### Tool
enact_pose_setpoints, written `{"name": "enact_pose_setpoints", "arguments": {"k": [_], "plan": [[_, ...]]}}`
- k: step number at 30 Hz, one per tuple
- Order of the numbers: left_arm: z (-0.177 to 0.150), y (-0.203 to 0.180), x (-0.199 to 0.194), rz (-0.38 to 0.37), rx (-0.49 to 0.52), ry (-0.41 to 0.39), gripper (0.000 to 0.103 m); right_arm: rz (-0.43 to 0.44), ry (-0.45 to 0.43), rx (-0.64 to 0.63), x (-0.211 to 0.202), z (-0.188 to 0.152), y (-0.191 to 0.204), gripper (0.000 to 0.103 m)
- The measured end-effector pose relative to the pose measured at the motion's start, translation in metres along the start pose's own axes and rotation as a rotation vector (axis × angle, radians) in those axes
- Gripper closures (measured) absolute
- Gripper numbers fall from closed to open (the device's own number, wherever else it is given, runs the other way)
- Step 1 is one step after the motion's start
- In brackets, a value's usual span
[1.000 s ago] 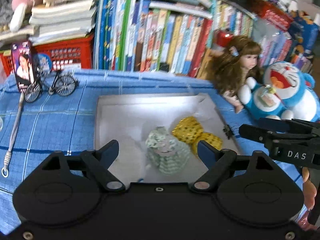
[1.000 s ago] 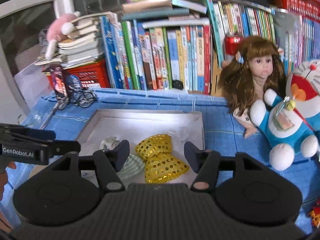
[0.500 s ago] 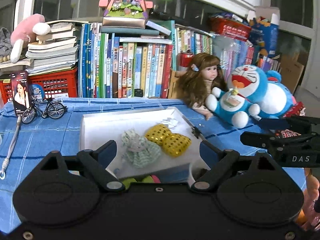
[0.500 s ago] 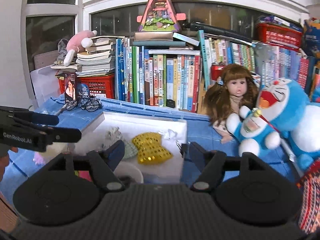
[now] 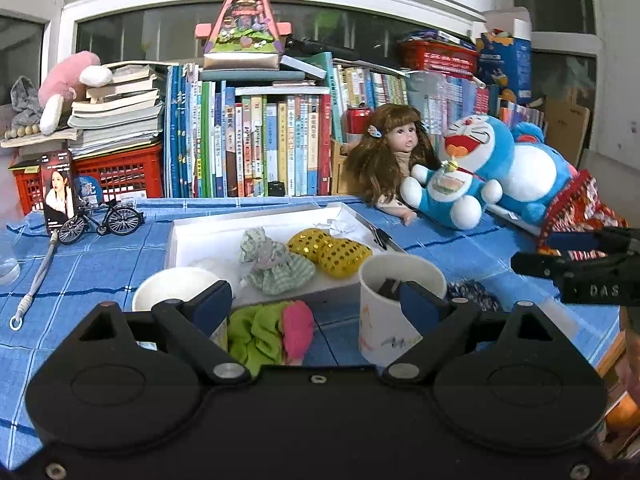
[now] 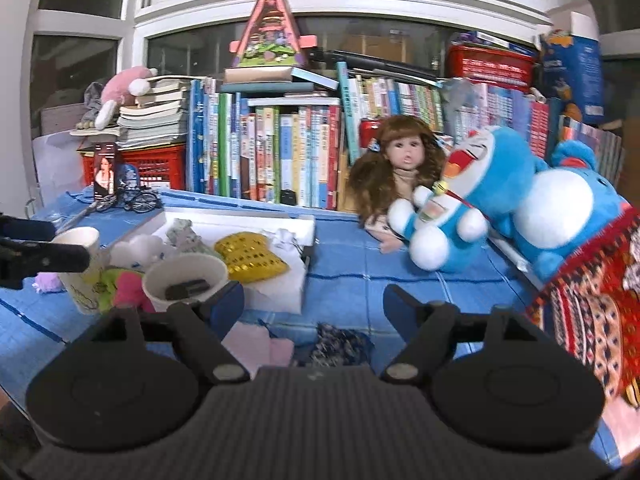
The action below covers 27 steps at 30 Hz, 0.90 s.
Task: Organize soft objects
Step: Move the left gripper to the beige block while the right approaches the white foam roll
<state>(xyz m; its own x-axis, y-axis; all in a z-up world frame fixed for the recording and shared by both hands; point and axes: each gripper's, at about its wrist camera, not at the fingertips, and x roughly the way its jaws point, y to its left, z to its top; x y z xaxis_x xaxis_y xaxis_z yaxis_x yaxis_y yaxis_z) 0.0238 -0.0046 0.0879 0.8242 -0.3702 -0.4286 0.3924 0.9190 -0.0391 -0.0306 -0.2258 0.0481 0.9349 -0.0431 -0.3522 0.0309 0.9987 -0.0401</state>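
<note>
Both grippers gape wide and empty, the right gripper (image 6: pixel 314 304) having just spread further, the left gripper (image 5: pixel 316 304) alongside. Green-and-pink fabric scrunchies (image 5: pixel 268 330) lie just before the shallow white tray (image 5: pixel 178 236), between two white paper cups (image 5: pixel 400 308).

Both grippers have drawn back from the white tray (image 5: pixel 188 240); two paper cups (image 5: pixel 400 280) and scrunchies (image 5: pixel 272 330) have entered view. Right gripper (image 6: pixel 314 304) jaws have just been opening, nothing between them.

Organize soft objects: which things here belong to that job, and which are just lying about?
Job:
white tray
gold sequin bow
green checked doll dress
green and pink scrunchies

Lying about:
toy bicycle
books
doll
blue plush
</note>
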Motion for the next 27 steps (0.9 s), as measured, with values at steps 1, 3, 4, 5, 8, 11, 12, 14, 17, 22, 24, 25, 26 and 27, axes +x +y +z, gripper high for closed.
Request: {"name": "enact_pose_setpoints", "arguments": {"k": [1,3,4,5,8,11,12,14,17,22,24,25,26,27], "plan": [[-0.005,-0.003,-0.001,0.004,0.018,0.001,0.017,-0.011,-0.006,0.002,-0.002,-0.005,0.0,0.018],[-0.015,-0.008,-0.001,0.014,0.047,0.009,0.019,-0.029,-0.016,0.0,-0.005,-0.014,-0.001,0.018],[-0.02,-0.01,0.0,0.017,0.057,0.013,0.019,-0.037,-0.022,0.001,-0.006,-0.018,-0.001,0.017],[-0.025,-0.012,0.001,0.02,0.061,0.019,0.019,-0.044,-0.027,-0.001,-0.007,-0.021,0.0,0.017],[-0.04,-0.013,0.008,0.03,0.045,0.05,0.019,-0.062,-0.037,-0.007,-0.01,-0.032,0.002,0.016],[-0.054,-0.012,0.016,0.064,0.027,0.069,0.022,-0.081,-0.038,0.0,-0.011,-0.043,0.004,0.016],[-0.058,-0.01,0.02,0.078,0.02,0.071,0.025,-0.087,-0.038,0.003,-0.011,-0.046,0.004,0.016],[-0.064,-0.007,0.027,0.103,-0.001,0.076,0.03,-0.105,-0.034,0.008,-0.01,-0.053,0.005,0.016],[-0.071,0.0,0.039,0.114,-0.056,0.098,0.035,-0.128,-0.026,0.016,-0.008,-0.063,0.005,0.016],[-0.08,0.009,0.056,0.127,-0.117,0.114,0.042,-0.148,-0.023,0.039,-0.007,-0.075,0.004,0.015],[-0.082,0.01,0.061,0.138,-0.119,0.116,0.042,-0.164,-0.029,0.036,-0.007,-0.079,0.005,0.014],[-0.083,0.009,0.062,0.144,-0.117,0.115,0.042,-0.172,-0.033,0.034,-0.007,-0.081,0.006,0.014],[-0.083,0.009,0.065,0.15,-0.116,0.115,0.042,-0.176,-0.036,0.032,-0.007,-0.083,0.005,0.013],[-0.083,0.008,0.067,0.154,-0.115,0.115,0.042,-0.179,-0.038,0.03,-0.007,-0.084,0.006,0.011]]}}
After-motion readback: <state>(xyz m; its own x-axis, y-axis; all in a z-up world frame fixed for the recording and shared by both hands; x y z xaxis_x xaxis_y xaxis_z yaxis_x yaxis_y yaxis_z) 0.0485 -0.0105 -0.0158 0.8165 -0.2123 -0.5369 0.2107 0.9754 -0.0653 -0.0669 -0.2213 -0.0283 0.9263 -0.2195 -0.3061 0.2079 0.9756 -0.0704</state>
